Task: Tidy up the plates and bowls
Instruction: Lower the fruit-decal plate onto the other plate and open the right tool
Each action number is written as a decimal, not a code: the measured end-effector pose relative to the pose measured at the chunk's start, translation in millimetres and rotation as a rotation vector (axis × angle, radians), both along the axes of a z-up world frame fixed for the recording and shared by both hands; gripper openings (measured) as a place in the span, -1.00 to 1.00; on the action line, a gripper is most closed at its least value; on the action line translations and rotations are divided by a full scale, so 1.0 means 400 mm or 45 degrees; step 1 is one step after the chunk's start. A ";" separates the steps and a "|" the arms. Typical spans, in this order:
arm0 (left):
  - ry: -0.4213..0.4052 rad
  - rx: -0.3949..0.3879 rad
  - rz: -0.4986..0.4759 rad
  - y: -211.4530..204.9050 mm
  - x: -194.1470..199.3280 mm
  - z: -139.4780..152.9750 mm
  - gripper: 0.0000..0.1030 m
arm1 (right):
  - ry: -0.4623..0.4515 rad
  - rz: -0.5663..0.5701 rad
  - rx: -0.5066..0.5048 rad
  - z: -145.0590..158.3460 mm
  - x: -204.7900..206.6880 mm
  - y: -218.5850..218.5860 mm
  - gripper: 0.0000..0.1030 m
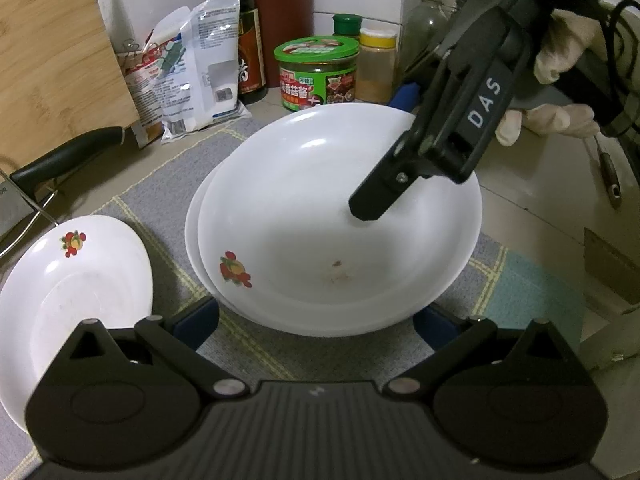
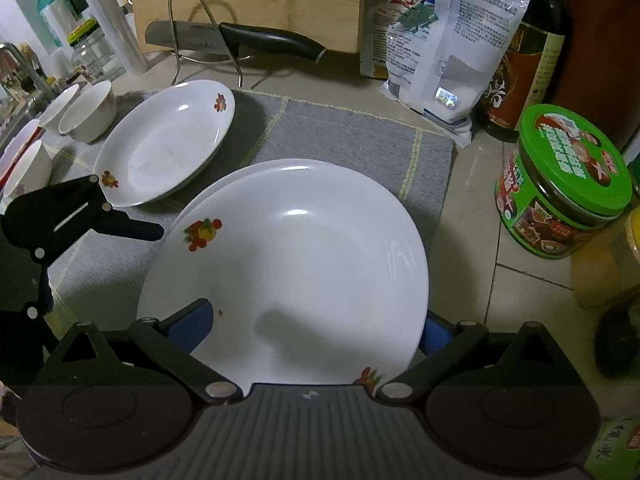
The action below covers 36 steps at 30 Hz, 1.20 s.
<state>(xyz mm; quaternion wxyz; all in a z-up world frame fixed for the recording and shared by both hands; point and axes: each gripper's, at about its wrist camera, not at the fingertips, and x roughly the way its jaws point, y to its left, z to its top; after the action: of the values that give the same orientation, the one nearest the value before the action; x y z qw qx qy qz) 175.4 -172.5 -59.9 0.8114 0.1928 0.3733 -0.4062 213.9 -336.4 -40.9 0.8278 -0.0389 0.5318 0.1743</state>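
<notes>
Pale tiles covered the counter [image 1: 532, 216], and a grey mat [image 1: 160, 208] lay on it. From the left wrist view, two white plates sat stacked on the mat. The top plate [image 1: 340, 216] had a fruit picture on its rim and a small brown spot inside. The bottom plate [image 1: 194, 232] peeked out on one side. The left gripper [image 1: 316, 320] had its jaws spread wide, one blue pad on each side of the stack's near edge, holding nothing. The right gripper [image 1: 400, 128] reached in from behind the stack, and one black finger [image 1: 376, 196] pointed down into the top plate. A gloved hand [image 1: 560, 76] held it. A third plate [image 1: 76, 300] sat to the left of the stack. A green-lidded jar [image 1: 316, 76] and a dark bottle [image 1: 240, 40] stood behind the stack.

From the right wrist view, the top plate [image 2: 288, 264] filled the middle, with the bottom plate [image 2: 256, 170] showing at its far edge. The right gripper [image 2: 308, 332] was wide open around the plate's near rim and did not squeeze it. The left gripper [image 2: 120, 226] showed to the left of the stack. The third plate [image 2: 168, 148] lay beyond the stack on the left, with small bowls [image 2: 88, 112] past it. A knife [image 2: 256, 40] rested on a wire stand behind the stack, before a wooden board [image 2: 248, 0].
</notes>
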 end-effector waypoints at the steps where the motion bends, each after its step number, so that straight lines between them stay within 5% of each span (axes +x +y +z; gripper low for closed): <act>1: -0.001 0.001 0.000 -0.001 0.000 0.000 0.99 | -0.001 -0.001 -0.011 0.000 -0.001 0.002 1.00; 11: 0.009 -0.021 0.008 0.001 0.003 -0.002 0.99 | -0.005 -0.005 -0.055 -0.009 -0.011 -0.004 1.00; 19: 0.008 -0.125 0.096 0.036 -0.011 0.012 0.99 | -0.184 0.023 -0.081 0.026 -0.046 -0.001 1.00; 30: -0.032 -0.189 0.314 0.094 -0.063 0.040 0.99 | -0.358 0.059 -0.081 0.050 -0.091 0.058 1.00; 36: -0.060 -0.209 0.531 0.147 -0.092 0.049 0.99 | -0.384 0.092 -0.038 0.046 -0.103 0.094 1.00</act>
<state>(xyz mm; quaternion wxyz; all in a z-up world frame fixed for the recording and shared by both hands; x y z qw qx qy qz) 138.4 -113.7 -40.3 0.8993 0.0543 0.3519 -0.2541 172.6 -298.9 -22.5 0.8908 -0.0961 0.4022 0.1884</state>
